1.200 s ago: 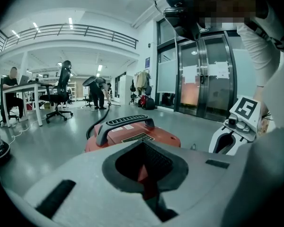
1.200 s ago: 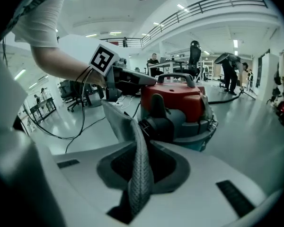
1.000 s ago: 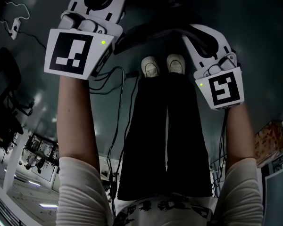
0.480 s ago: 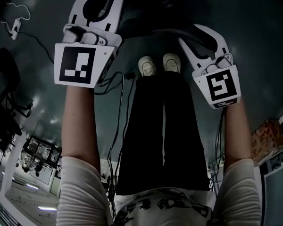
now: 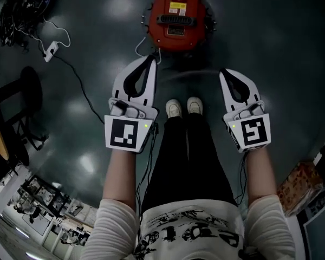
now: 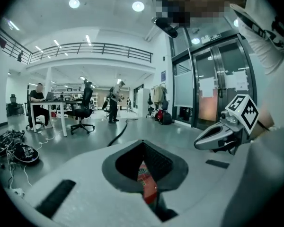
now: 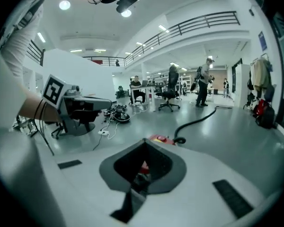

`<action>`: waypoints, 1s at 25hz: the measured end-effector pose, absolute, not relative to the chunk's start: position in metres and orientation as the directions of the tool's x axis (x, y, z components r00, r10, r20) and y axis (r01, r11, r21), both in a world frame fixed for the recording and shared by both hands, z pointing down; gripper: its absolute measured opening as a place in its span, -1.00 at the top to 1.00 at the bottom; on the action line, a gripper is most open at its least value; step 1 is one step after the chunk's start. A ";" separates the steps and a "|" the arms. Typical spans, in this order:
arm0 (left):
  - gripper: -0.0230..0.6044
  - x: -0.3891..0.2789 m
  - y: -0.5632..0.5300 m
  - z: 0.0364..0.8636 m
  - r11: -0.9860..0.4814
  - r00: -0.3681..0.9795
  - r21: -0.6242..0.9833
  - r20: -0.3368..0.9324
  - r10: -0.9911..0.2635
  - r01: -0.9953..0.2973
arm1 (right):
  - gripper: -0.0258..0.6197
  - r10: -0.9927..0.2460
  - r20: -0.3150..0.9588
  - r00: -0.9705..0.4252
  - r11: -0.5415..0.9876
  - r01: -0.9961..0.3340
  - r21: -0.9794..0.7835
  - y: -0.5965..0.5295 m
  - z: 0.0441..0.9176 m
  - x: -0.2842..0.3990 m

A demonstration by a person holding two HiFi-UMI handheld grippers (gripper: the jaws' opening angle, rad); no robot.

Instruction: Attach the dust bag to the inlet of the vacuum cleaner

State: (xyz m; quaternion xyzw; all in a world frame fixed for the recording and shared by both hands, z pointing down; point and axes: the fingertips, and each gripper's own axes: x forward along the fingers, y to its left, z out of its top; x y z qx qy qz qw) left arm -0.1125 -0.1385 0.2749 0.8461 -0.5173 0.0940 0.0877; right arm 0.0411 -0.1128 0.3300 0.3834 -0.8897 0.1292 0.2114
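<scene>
A round red vacuum cleaner (image 5: pixel 177 20) stands on the dark floor ahead of the person's shoes (image 5: pixel 184 108). No dust bag shows in any view. My left gripper (image 5: pixel 150 61) is held in the air short of the vacuum and to its left, shut with nothing in it. My right gripper (image 5: pixel 226 73) hangs level with it on the right, also shut and empty. In the left gripper view a strip of the red vacuum (image 6: pixel 146 183) shows through the window of the closed jaws. The right gripper view has the vacuum (image 7: pixel 162 139) just past the jaw tips, with a black hose (image 7: pixel 199 117) trailing away.
A white power strip (image 5: pixel 50 50) with its cable lies at the left, a heap of cables (image 5: pixel 21 4) beyond it. A black chair base (image 5: pixel 27 96) stands at the left, a cardboard box (image 5: pixel 298 180) at the lower right. Desks, office chairs and people stand far off.
Both grippers have risen away from the floor and now sit lower and smaller in the head view. The red vacuum, earlier cut off at the top edge, is now wholly in sight.
</scene>
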 end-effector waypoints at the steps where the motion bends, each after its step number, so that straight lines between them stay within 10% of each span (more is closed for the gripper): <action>1: 0.92 -0.110 -0.137 0.252 -0.435 0.437 0.064 0.240 -0.867 -0.898 | 0.91 -0.644 0.459 -0.612 0.665 -0.745 -0.061 -0.116 0.307 0.042; 25: 0.92 -0.101 0.010 -0.045 -0.284 0.290 0.086 0.060 -0.955 -0.955 | 0.91 -0.738 0.160 -0.656 0.669 -0.742 0.041 -0.033 -0.032 0.070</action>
